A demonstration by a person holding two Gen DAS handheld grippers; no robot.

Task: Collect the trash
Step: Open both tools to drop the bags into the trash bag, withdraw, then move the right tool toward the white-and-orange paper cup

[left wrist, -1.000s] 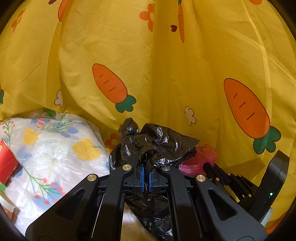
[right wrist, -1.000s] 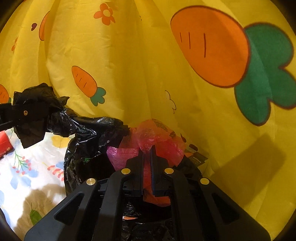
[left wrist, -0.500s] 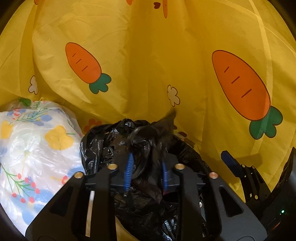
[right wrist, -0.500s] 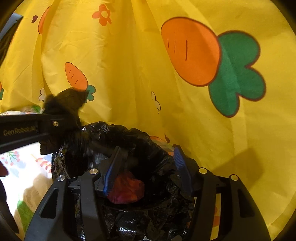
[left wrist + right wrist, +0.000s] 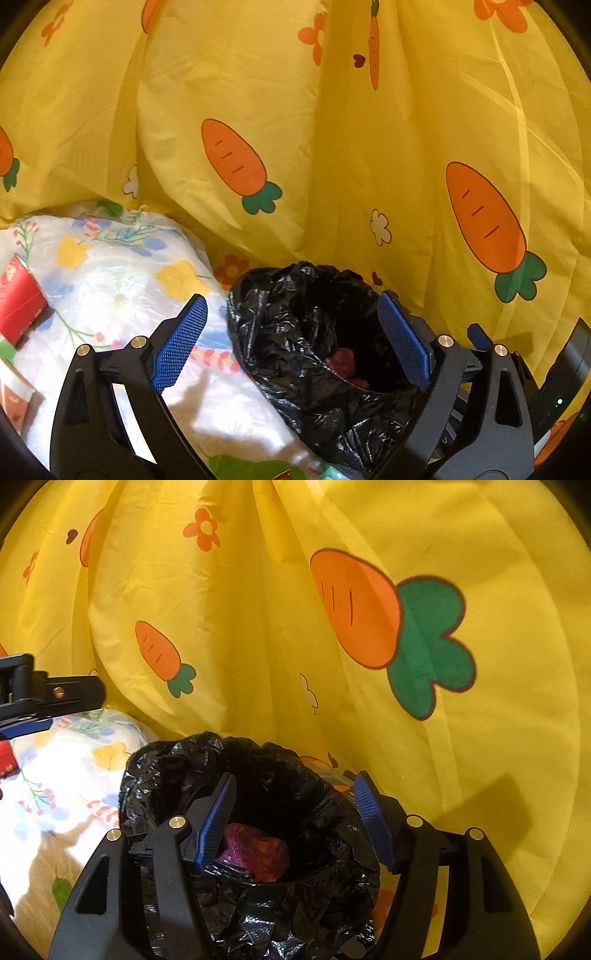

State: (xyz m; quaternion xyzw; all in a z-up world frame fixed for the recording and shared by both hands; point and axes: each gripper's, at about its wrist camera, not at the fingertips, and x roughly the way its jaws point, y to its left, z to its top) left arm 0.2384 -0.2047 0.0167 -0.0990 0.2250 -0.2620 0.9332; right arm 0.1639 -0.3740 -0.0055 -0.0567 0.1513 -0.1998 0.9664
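Observation:
A black trash bag [image 5: 280, 314] stands with its mouth open in front of both grippers. A crumpled red plastic scrap [image 5: 255, 853] lies loose inside the bag [image 5: 177, 775], and the left wrist view shows it too [image 5: 341, 360]. My left gripper [image 5: 293, 341] is wide apart and still opening, its blue pads [image 5: 181, 343] off the bag's rim. My right gripper [image 5: 295, 821] hangs over the bag's mouth, jaws opening, nothing pressed between its pads [image 5: 218, 819]. One left finger [image 5: 55, 694] shows at the left edge of the right wrist view.
A yellow cloth [image 5: 332, 129] printed with carrots hangs close behind the bag. To the left a white flowered plastic cover [image 5: 110, 280] lies over the surface, with a red box [image 5: 18, 302] on it at the far left edge.
The left gripper let go of the bag's bunched rim and spread wide. The right gripper released the red scrap, which dropped into the bag. The bag's mouth now stands open.

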